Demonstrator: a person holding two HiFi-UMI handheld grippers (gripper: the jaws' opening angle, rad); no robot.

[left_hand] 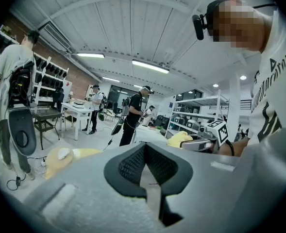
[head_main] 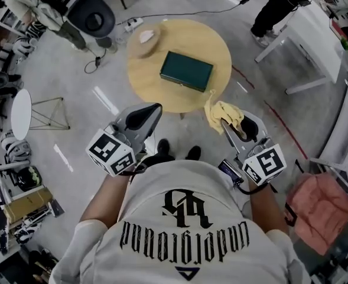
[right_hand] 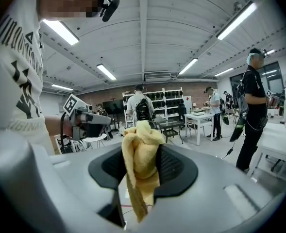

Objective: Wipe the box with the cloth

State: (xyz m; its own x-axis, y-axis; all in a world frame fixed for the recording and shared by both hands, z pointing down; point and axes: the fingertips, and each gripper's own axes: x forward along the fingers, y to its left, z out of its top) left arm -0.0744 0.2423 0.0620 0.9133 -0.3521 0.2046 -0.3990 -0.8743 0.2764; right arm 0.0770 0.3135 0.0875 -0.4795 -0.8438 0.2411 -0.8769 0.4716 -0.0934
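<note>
A dark green box [head_main: 186, 71] lies flat on a round wooden table [head_main: 209, 37] ahead of me. Short of the table's near edge, my right gripper [head_main: 223, 122] is shut on a crumpled yellow cloth [head_main: 220, 113]. In the right gripper view the cloth [right_hand: 141, 154] is pinched between the jaws of my right gripper [right_hand: 142, 130] and hangs down between them. My left gripper [head_main: 156, 107] is also held over the floor near the table's edge. It is shut with nothing in it, and its pads [left_hand: 133, 165] meet in the left gripper view.
A pale rounded object [head_main: 146, 37] sits at the table's far left. Around it stand a small white side table [head_main: 20, 113], a white desk [head_main: 315, 28] at the right and a pink cushion [head_main: 322, 209]. Several people [left_hand: 134, 114] stand nearby, and a cable [head_main: 162, 15] crosses the floor.
</note>
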